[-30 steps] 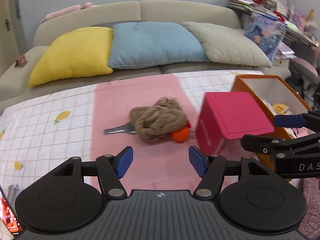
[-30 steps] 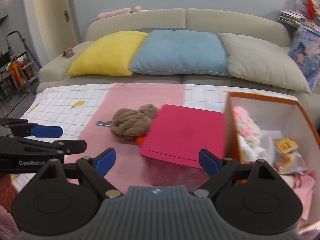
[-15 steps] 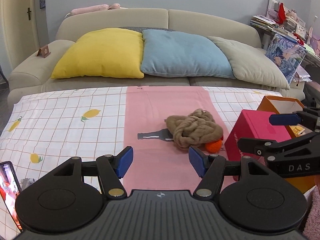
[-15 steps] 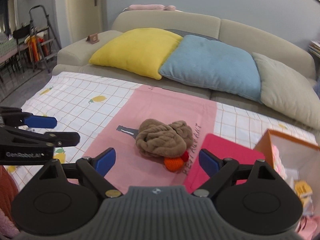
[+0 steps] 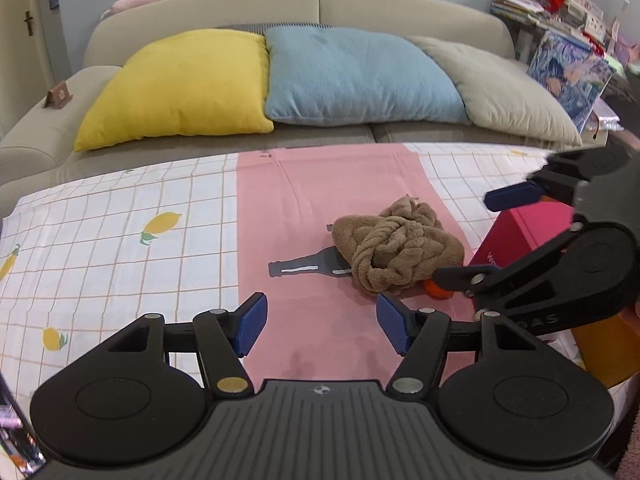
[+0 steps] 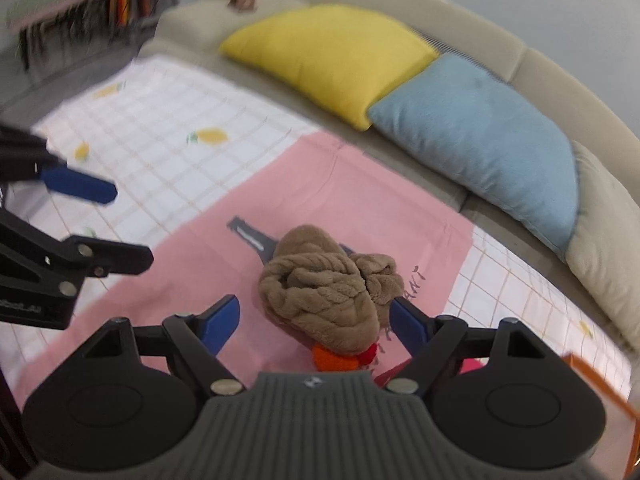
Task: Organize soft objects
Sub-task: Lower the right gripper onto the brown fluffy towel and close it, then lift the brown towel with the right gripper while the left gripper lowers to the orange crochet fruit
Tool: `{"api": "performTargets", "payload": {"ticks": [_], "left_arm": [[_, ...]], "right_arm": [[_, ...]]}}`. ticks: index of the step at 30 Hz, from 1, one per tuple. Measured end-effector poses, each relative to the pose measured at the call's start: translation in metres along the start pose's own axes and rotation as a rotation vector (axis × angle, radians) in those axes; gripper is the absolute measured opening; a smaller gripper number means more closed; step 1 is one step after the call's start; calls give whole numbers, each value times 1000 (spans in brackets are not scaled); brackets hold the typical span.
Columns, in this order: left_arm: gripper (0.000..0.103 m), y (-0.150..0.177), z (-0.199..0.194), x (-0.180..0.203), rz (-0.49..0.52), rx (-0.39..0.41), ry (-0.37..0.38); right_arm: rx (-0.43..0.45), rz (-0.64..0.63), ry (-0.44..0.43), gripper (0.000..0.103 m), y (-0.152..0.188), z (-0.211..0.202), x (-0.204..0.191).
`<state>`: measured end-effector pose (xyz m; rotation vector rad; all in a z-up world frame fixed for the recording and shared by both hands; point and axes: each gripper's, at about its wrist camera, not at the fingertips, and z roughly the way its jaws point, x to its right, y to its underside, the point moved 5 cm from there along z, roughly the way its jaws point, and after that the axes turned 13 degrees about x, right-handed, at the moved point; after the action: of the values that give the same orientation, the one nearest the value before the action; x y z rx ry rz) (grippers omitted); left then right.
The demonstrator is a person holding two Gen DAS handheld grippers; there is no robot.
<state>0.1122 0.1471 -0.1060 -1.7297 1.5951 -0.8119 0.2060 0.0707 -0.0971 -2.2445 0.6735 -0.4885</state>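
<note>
A brown plush toy (image 5: pixel 398 250) with an orange part (image 5: pixel 436 290) lies on the pink strip of the tablecloth (image 5: pixel 312 200). In the right wrist view the plush (image 6: pixel 324 290) sits between the open blue fingertips of my right gripper (image 6: pixel 312 322), with its orange part (image 6: pixel 334 358) nearest the camera. My left gripper (image 5: pixel 322 326) is open and empty, near and to the left of the plush. The right gripper also shows at the right of the left wrist view (image 5: pixel 496 232), beside the toy.
A pink box lid (image 5: pixel 520 236) leans on an orange box (image 5: pixel 604 352) at the right. A sofa holds a yellow cushion (image 5: pixel 180 88), a blue cushion (image 5: pixel 356 76) and a beige cushion (image 5: pixel 500 88). Cluttered shelves (image 5: pixel 560 8) stand at the far right.
My right gripper has moved forward, left and down, so the plush now lies between its fingers. The left gripper's view has shifted slightly, bringing the plush closer.
</note>
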Motion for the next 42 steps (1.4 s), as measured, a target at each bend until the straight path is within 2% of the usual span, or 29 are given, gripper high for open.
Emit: {"api": "performTargets", "payload": {"ticks": [7, 13, 19, 25, 27, 28, 29, 30, 32, 35, 38, 42], "left_arm": [[74, -4, 32, 2, 65, -60, -18], [74, -2, 47, -4, 51, -97, -38], [74, 3, 53, -11, 37, -118, -46], [73, 8, 55, -14, 19, -132, -51], [73, 8, 55, -17, 8, -130, -55], [73, 8, 54, -18, 3, -128, -58], [73, 7, 54, -18, -1, -126, -62], [73, 7, 53, -19, -5, -123, -65], [72, 7, 52, -20, -12, -118, -71], [66, 6, 48, -21, -28, -111, -69], [65, 3, 43, -19, -40, -86, -44], [62, -5, 37, -13, -36, -54, -14]], "right_arm": [[-105, -191, -101, 82, -6, 47, -8], [-191, -305, -168, 82, -3, 78, -18], [-295, -278, -174, 83, 4, 107, -16], [-342, -307, -147, 86, 9, 121, -23], [-345, -337, -128, 78, 12, 124, -25], [-339, -360, -109, 68, 12, 125, -26], [-331, -378, -93, 63, 12, 126, -26], [-332, -372, -93, 60, 12, 126, -25], [-327, -357, -86, 47, 10, 125, -23], [-315, -321, -93, 34, 6, 122, -19], [-285, -283, -90, 27, 3, 113, -14], [-208, -229, -81, 25, -8, 89, -7]]}}
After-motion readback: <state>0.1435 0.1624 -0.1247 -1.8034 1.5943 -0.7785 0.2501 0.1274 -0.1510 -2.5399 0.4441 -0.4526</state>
